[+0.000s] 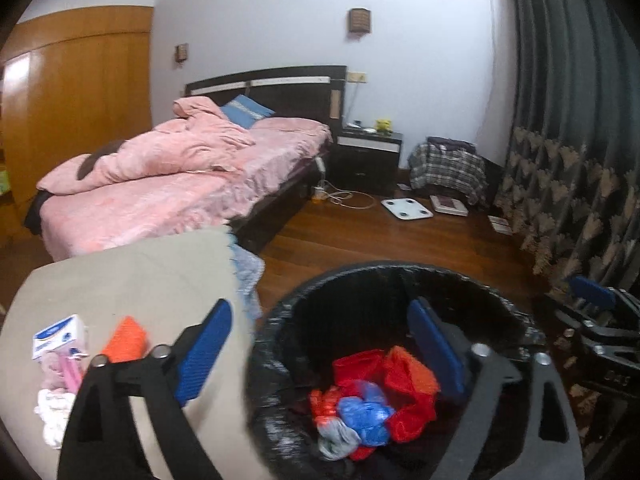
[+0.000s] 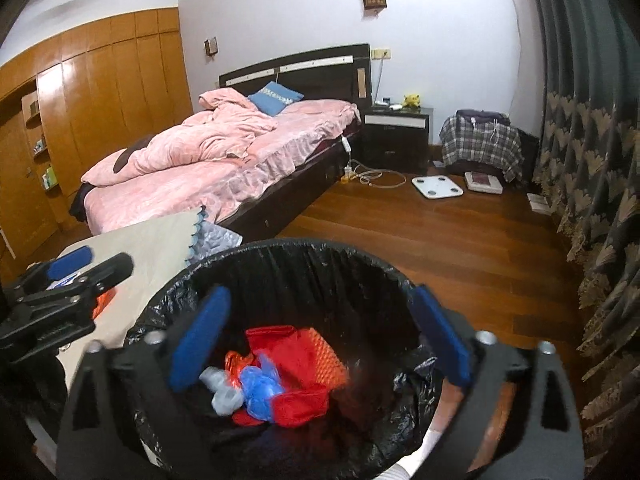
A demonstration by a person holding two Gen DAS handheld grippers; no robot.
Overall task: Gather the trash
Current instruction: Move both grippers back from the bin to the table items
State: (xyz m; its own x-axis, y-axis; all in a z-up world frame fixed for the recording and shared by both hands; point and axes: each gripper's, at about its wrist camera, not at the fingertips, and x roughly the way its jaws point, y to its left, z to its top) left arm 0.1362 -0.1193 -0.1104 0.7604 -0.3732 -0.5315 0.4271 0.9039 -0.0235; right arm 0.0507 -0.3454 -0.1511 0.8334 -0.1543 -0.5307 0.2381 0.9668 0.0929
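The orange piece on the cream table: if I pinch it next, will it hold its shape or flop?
The orange piece looks like thin textured foam or netting, so probably light and squashy rather than stiff. It lies flat beside the small white-and-blue box, so a push would likely slide it, not roll it.

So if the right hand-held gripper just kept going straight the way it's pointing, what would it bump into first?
Probably the trash in the black-lined bin: the open right hand-held gripper points down into its mouth, toward the red bag. Depth is hard to judge.
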